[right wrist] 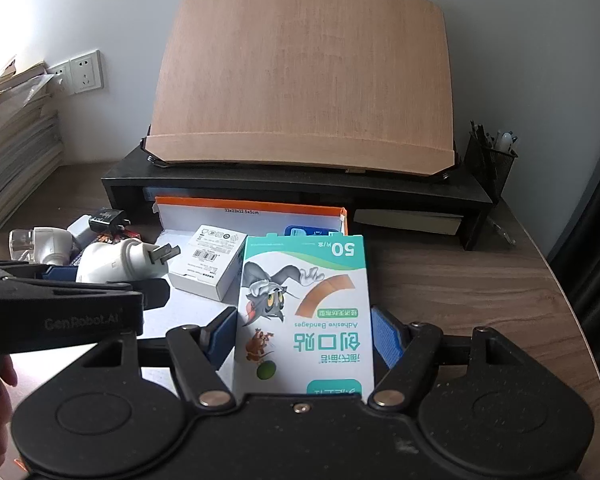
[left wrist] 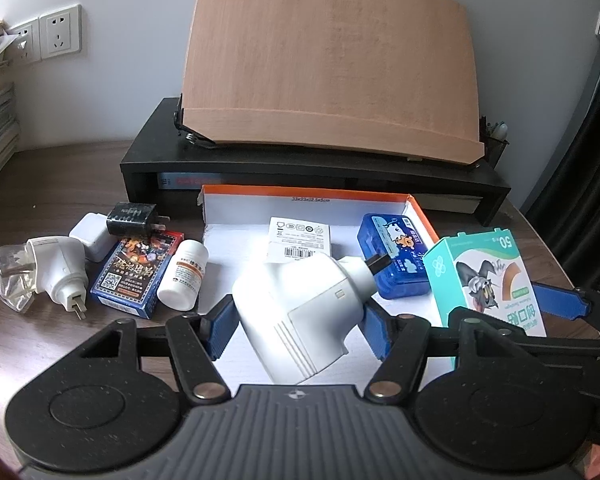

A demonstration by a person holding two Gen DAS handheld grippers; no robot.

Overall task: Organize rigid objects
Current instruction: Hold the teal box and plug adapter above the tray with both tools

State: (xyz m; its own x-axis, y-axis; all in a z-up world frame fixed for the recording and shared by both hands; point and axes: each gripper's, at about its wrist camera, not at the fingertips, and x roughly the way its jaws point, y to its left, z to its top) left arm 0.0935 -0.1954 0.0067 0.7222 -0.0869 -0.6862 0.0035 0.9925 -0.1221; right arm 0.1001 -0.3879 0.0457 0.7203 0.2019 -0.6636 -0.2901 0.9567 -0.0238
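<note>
Left gripper [left wrist: 296, 312]: clenched on white plug adapter [left wrist: 300, 312], above orange-rimmed box [left wrist: 420, 210] | Right gripper [right wrist: 304, 334]: grasping bandage carton [right wrist: 304, 312], at box's right edge | Lower each level into bare floor, clear of blue case [left wrist: 392, 256].

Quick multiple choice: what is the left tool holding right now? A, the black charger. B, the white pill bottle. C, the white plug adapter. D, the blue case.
C: the left tool has its blue pads closed on the white plug adapter, above the white tray; the pill bottle lies on the desk.
</note>
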